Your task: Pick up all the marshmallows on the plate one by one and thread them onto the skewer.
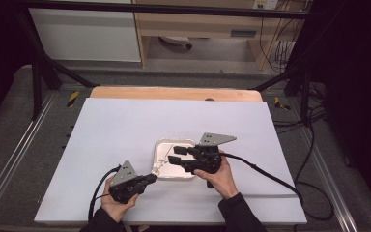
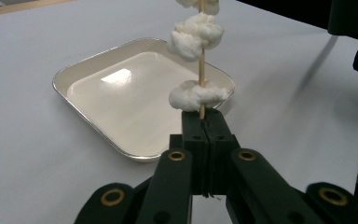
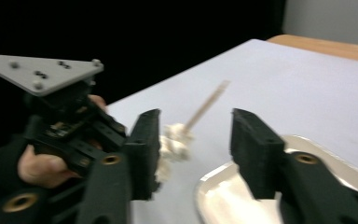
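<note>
The left gripper (image 2: 204,123) clamps a thin, brittle skewer (image 2: 202,74) threaded with soft, light cotton tufts (image 2: 196,35), best pinched gently by the empty, half-open right gripper (image 3: 196,149).

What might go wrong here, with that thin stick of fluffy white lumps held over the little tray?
1. The left gripper pinches only the very end of the wooden skewer, so the stick may tilt or snap if pushed sideways.
2. The right gripper stands open around the skewer; closing off-centre, it might miss the cotton lumps and knock the stick instead.
3. A lump pulled off might land beside the tray, since the skewer leans over its edge.
</note>
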A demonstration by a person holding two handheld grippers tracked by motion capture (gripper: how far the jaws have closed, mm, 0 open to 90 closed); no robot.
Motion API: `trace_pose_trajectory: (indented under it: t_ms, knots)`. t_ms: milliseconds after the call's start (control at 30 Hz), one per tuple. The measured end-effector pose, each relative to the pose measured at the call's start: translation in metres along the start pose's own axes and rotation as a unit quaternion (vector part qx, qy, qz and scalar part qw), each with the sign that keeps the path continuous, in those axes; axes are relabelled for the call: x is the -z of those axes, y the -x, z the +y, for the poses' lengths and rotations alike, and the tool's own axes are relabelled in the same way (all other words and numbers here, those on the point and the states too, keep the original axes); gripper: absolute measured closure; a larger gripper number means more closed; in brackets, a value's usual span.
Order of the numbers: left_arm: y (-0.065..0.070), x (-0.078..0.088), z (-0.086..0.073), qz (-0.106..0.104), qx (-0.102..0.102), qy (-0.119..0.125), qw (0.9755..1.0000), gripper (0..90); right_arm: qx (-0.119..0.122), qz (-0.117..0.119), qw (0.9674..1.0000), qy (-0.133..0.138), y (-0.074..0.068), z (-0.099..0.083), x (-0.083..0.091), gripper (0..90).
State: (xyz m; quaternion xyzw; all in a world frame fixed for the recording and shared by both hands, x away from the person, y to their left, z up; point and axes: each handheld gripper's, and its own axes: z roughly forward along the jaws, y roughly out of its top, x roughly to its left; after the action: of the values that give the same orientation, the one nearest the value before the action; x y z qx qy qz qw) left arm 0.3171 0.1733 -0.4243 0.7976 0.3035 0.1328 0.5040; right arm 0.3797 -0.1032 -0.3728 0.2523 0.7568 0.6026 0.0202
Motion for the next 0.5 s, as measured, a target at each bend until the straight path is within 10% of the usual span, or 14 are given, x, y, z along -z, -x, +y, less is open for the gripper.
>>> trace_pose_trajectory:
  t_ms: [500]
  knots:
    - [-0.003,0.003,0.009,0.003,0.015,-0.004,0.9999,88.6,0.01,-0.123,0.9899,-0.07,0.036,-0.04,0.046,8.1]
